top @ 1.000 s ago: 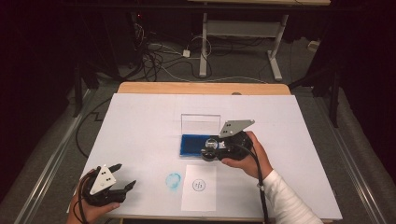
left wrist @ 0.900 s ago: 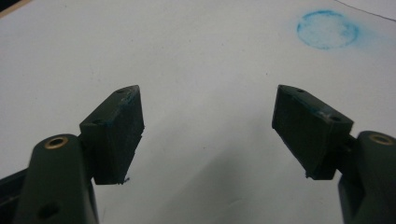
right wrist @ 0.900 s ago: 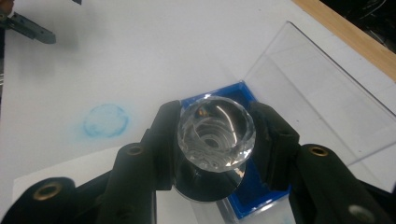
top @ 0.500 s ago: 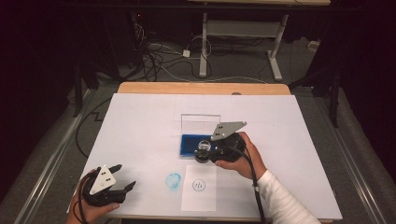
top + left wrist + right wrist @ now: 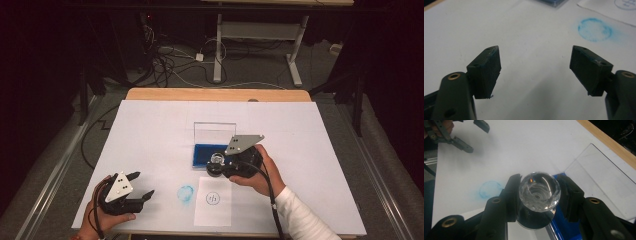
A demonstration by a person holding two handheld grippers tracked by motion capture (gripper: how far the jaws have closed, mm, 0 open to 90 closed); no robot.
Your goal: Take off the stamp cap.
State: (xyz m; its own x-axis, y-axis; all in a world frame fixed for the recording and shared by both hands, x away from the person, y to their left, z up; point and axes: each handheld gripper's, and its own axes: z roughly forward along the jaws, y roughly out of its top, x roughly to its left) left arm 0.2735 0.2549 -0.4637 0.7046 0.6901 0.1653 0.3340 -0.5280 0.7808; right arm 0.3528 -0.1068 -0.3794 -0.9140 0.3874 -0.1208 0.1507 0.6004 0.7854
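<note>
Crystal-topped stamp, a faceted clear knob on a dark round base, sits clamped between the two black jaws of the right tool. In the high view this stamp hangs at the near edge of the blue ink pad, near the middle of the white surface. The right hand wraps the tool from the right side, a white sleeve trailing toward the near right corner, and a grey three-cornered plate rides on top of the tool.

The ink pad lies in a shallow case whose clear lid stands upright along its far side. In the right gripper view the lid shows as a pale transparent sheet to the right of the stamp, with the blue pad just under and beside the right jaw.

Just near of the pad lies a small white paper slip with a round printed mark on it. Left of the slip, directly on the surface, is a smudged blue ring of ink; in the left gripper view this ring appears at the far right.

The left tool rests at the near left corner, held by the left hand. Its jaws are spread wide apart with nothing between them, above bare white surface.
</note>
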